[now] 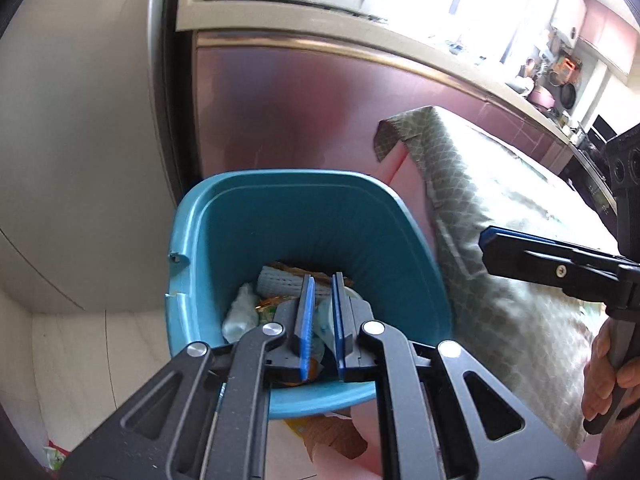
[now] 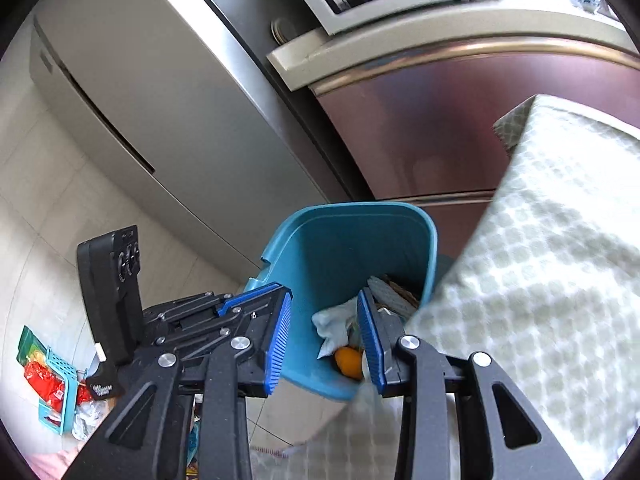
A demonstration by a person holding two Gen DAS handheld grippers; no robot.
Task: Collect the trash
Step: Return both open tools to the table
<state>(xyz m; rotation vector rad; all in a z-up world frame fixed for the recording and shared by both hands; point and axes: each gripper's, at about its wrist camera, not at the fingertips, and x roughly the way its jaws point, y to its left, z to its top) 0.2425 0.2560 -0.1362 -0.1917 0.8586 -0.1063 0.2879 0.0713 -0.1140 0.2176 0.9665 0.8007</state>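
A teal trash bin point(image 1: 304, 208) stands on the floor and holds a white tissue point(image 1: 240, 312), a gridded white sheet point(image 1: 280, 284) and wrappers. My left gripper point(image 1: 323, 280) hangs over the bin's near rim. It is shut to a sliver, with nothing between its blue pads. My right gripper point(image 2: 324, 296) is open and holds nothing, just short of the bin point(image 2: 344, 248). An orange piece point(image 2: 348, 362) and the tissue point(image 2: 334, 322) lie beyond it inside the bin. The left wrist view has the right gripper point(image 1: 490, 246) side-on over the tablecloth, and a hand point(image 1: 608, 364) holds its handle.
A table under a green-and-white patterned cloth point(image 2: 540, 280) crowds the bin's right side. Behind the bin stand a maroon cabinet point(image 1: 300, 112) and a steel fridge point(image 2: 140, 120). Red wrappers and a teal basket point(image 2: 56, 392) lie on the floor at left. A brown scrap point(image 1: 332, 436) lies below the bin.
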